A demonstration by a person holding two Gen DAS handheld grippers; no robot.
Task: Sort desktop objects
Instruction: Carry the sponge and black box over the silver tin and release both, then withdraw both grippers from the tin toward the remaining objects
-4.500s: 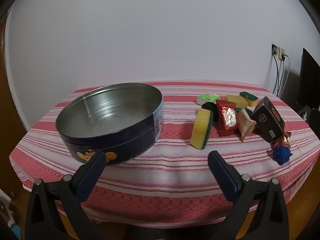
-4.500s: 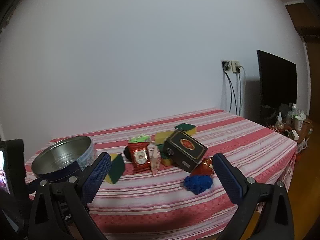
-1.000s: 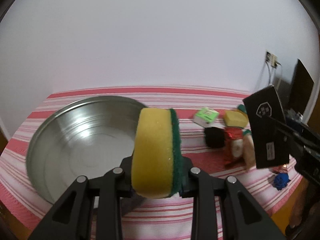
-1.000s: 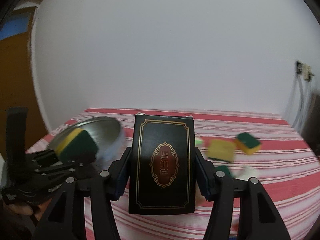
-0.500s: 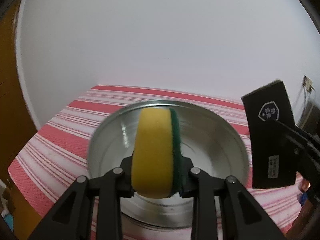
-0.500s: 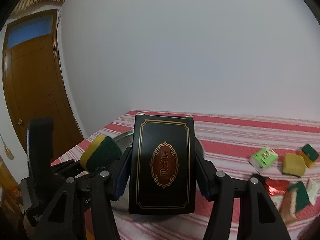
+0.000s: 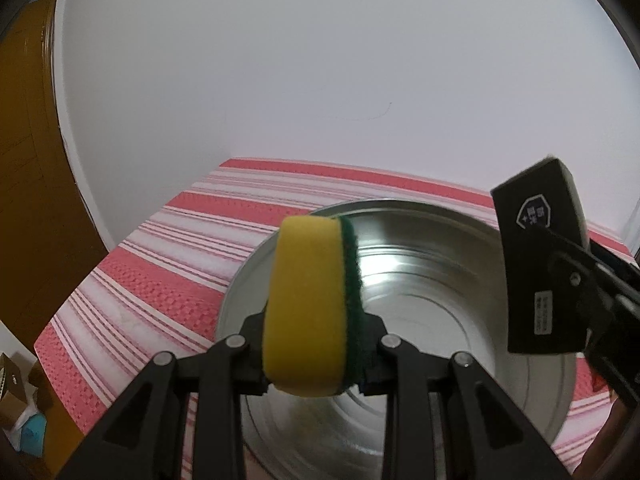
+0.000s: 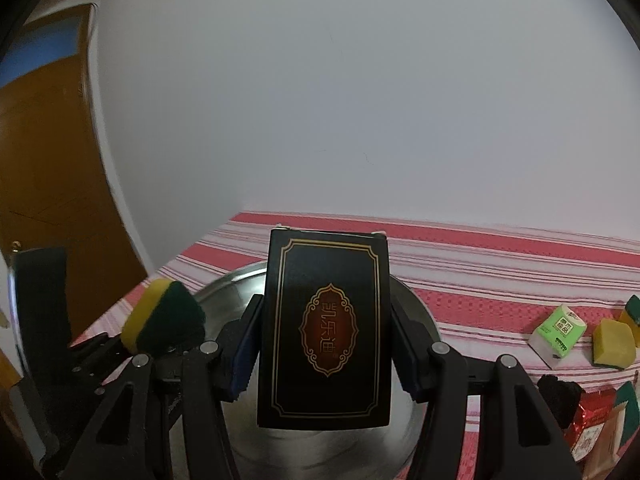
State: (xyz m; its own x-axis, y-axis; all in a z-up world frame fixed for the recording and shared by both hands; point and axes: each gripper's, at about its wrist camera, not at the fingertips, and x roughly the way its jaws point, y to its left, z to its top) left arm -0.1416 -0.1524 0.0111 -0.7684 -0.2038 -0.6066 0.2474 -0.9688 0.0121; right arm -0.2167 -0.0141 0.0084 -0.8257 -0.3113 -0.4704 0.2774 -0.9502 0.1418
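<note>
Above tin: upright sponge

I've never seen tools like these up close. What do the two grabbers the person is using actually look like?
Both are matte black plastic. The left gripper has two angular arms with triangular cut-outs and round silver rivets at the joints. The right gripper is built the same way, and its jaws carry dark blue ribbed pads. No cables show, and no sleeve or clothing can be made out.
</note>
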